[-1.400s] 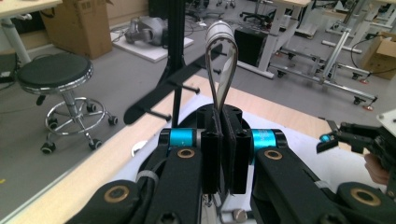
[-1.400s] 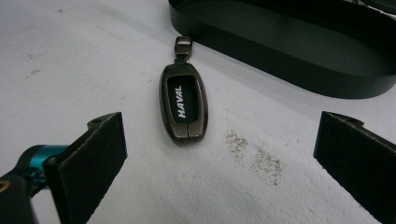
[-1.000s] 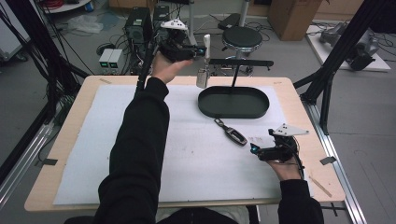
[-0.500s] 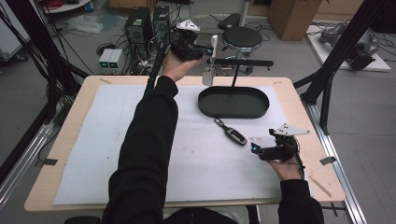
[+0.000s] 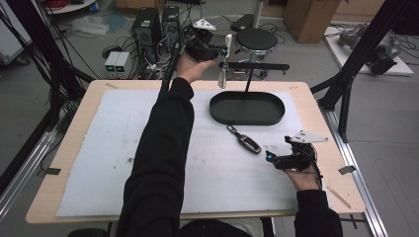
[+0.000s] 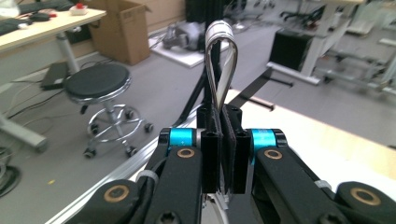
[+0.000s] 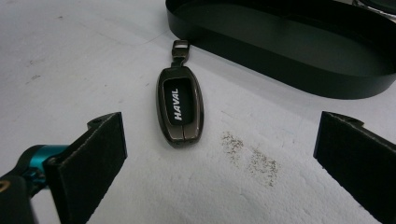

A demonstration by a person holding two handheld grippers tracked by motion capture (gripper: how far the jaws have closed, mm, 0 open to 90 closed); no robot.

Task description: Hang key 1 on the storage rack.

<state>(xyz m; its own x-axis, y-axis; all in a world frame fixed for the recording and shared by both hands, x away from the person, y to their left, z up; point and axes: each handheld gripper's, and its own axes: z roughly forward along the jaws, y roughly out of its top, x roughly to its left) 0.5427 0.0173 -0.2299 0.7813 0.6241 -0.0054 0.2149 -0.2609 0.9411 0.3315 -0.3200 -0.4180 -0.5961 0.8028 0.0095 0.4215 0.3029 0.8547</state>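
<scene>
We keep our left gripper [image 5: 223, 50] clamped on the strap loop [image 6: 220, 60], guiding it squarely over the far rack's bar [image 5: 257, 66]; our right gripper [image 5: 271, 158] rests with jaws apart.

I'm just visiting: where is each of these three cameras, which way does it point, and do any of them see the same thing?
High view: above the person's side, looking forward and down on the table; both forearms, left gripper, right gripper.
Left gripper view: on the raised left gripper, looking along shut jaws pinching a looped strap.
Right gripper view: on the right gripper, low over the table, open jaws facing the key fob.
Shared: high and right gripper views show the fob and black tray.
</scene>
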